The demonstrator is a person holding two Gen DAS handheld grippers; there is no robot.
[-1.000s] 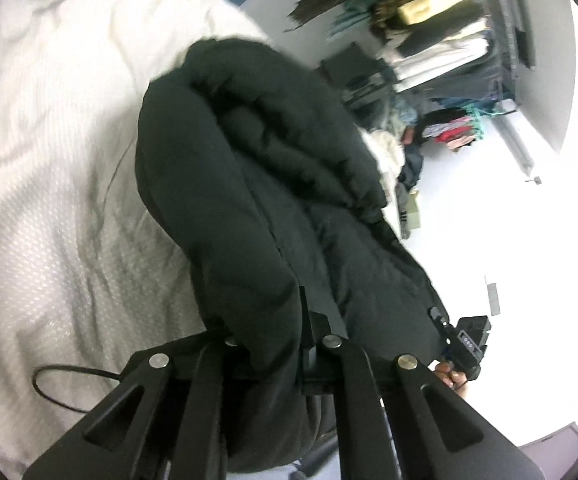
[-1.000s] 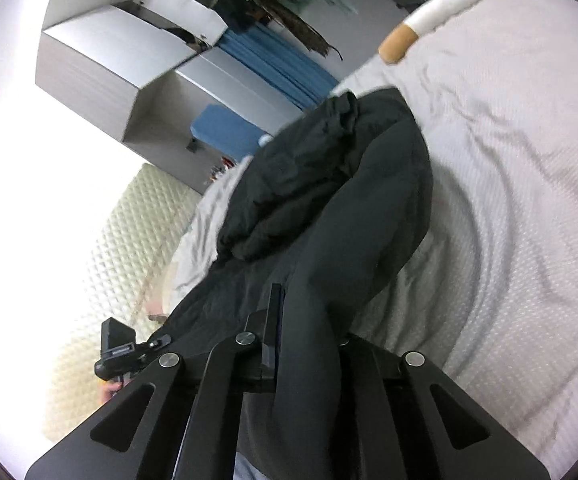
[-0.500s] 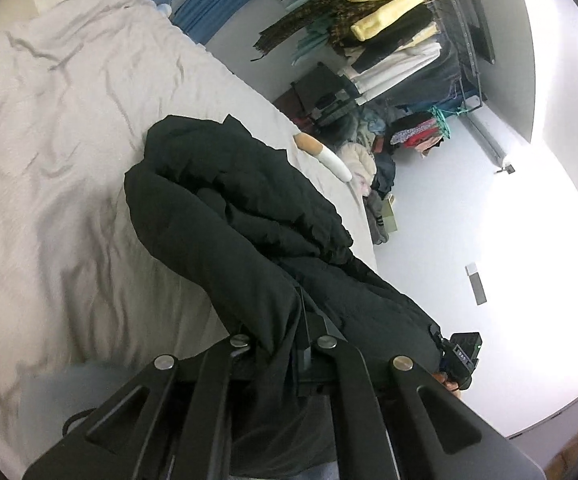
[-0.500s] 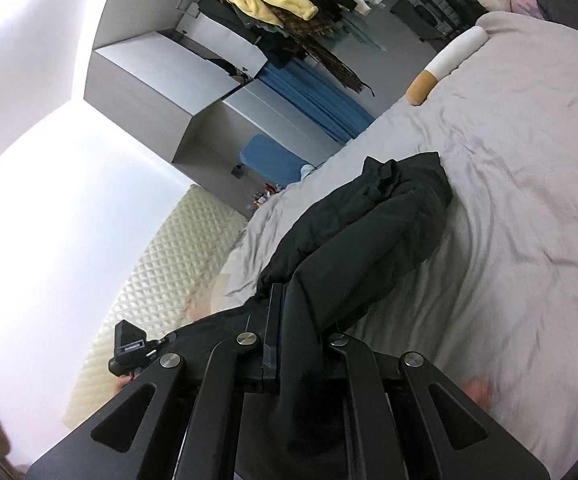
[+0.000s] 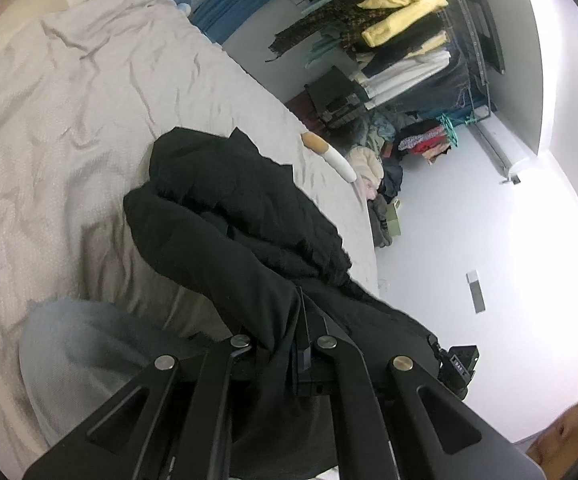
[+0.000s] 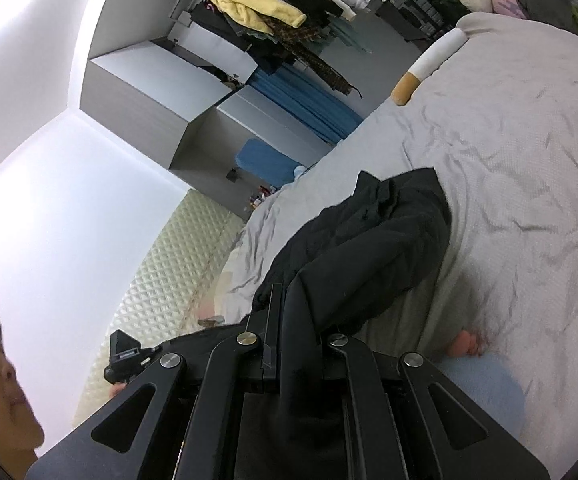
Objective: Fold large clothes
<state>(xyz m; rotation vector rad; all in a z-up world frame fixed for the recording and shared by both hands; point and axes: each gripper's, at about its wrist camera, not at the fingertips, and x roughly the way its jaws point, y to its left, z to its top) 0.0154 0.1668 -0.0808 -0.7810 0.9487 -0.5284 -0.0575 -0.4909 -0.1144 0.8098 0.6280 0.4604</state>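
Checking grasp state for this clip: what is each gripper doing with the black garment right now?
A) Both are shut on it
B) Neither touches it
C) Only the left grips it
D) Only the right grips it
A: the left gripper and the right gripper each have black garment fabric pinched between their closed jaws, with the rest trailing onto the bed.

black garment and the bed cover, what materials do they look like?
Black garment: looks like matte woven synthetic, lightly padded; puffy folds with no sheen, though fibre can't be confirmed. Bed cover: pale grey, likely cotton-type with a fine dotted texture; it creases sharply.
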